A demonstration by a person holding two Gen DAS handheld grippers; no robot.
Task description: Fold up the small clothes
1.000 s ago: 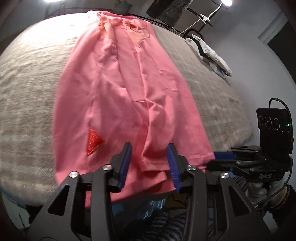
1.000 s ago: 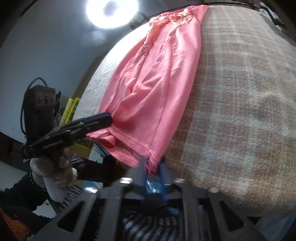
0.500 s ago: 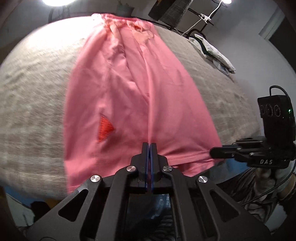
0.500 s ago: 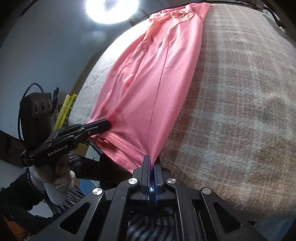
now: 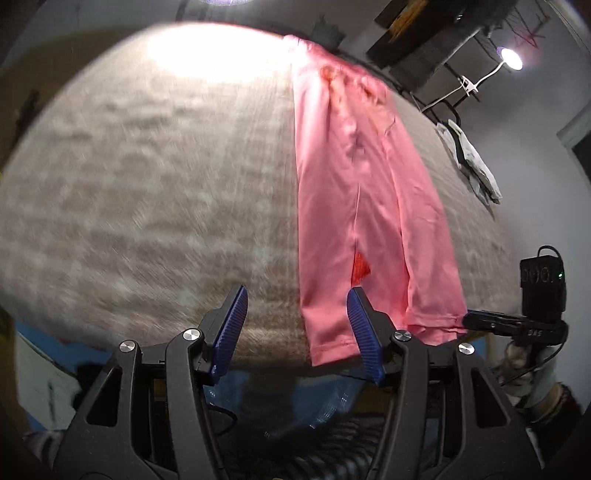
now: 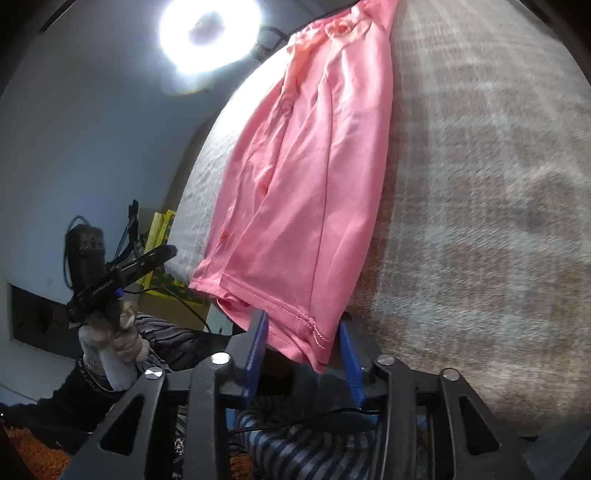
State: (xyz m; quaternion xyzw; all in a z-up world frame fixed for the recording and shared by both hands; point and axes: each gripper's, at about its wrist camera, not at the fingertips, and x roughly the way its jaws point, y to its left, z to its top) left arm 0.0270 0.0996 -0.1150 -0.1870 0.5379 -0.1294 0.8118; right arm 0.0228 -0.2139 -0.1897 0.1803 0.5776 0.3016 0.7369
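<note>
Both claws stand with their blue pads spread apart and hold nothing. Seen from its own camera, the left claw [image 5: 297,325] hovers at the near edge of the bed [image 5: 147,184], its right pad [image 5: 364,341] just in front of the hem of the pink garment [image 5: 362,206], while its left pad [image 5: 231,328] sits over bare blanket. The cloth hangs a little over the bed's edge between the pad and the right claw [image 5: 506,321], which shows at the far right of this view, gripped by a gloved hand [image 5: 528,373].

From the right camera, the right claw [image 6: 301,354] is open around the lower corner of the pink garment [image 6: 306,177]; the hem corner droops between the two pads, and it is not clear whether either pad touches it. The garment lies lengthwise on the plaid blanket, folded into a long narrow strip that runs from the near edge to the far side of the bed [image 6: 480,184]. A small red patch [image 5: 360,267] shows near the hem. The left claw [image 6: 125,269] appears at the left of this view, off the bed's side. A ring lamp [image 6: 208,35] glares above.
</note>
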